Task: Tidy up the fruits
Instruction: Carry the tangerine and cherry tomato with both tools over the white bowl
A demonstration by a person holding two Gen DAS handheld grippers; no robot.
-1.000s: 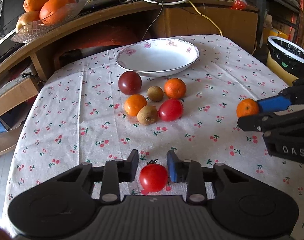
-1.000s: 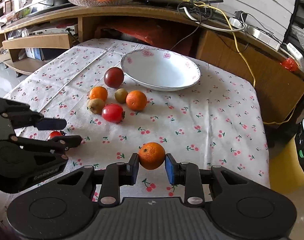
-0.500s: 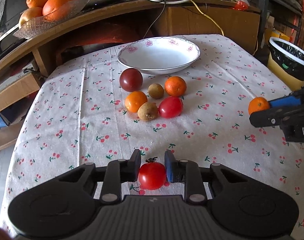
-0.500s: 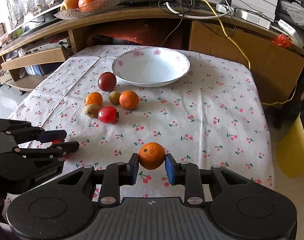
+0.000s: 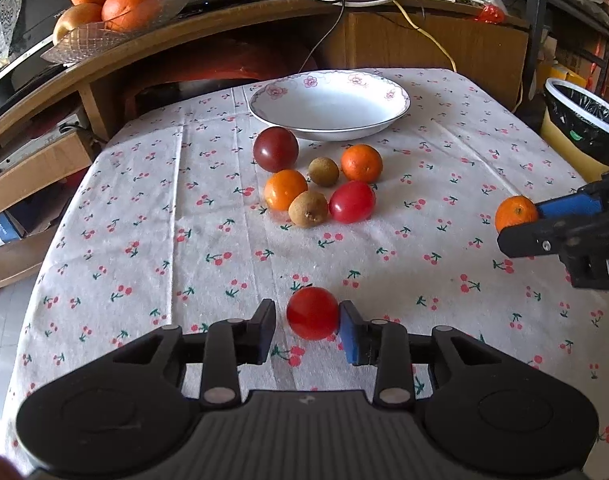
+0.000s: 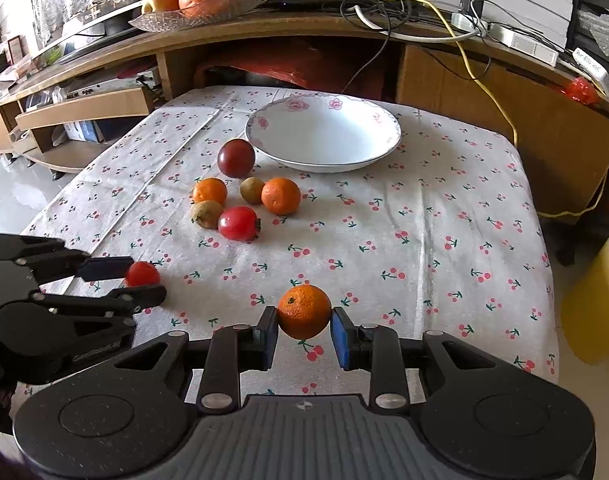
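The left claw (image 5: 307, 322) sits low over the worktop (image 5: 144, 220), which is covered by a cherry-print cloth (image 5: 444, 152). A red tomato (image 5: 312, 312) lies between its pads. The right-hand pad touches the tomato, but a clear gap shows on the left-hand side, so this claw is released rather than clamped. From the left wrist view it cannot be told whether the tomato rests on the cloth. The right claw (image 6: 304, 330) is clenched on an orange (image 6: 304, 311), with both blue pads pressed against its sides. In the left wrist view that claw and its orange show at about 2 o'clock, near the worktop's edge. In the right wrist view the left claw appears at 9 o'clock with the tomato between its fingers. Straight ahead of both claws, at 12 o'clock, a white flowered bowl (image 5: 328, 104) stands empty at the far end of the worktop. Just on the near side of it lies a cluster (image 5: 323, 172) of six fruits: a dark red one nearest the bowl, two oranges, two brown kiwis and a red tomato. A glass dish (image 5: 104, 36) of oranges stands on the wooden shelf (image 5: 208, 32) at 11 o'clock. A lined bin (image 5: 584, 120) stands off the worktop at 2 o'clock.
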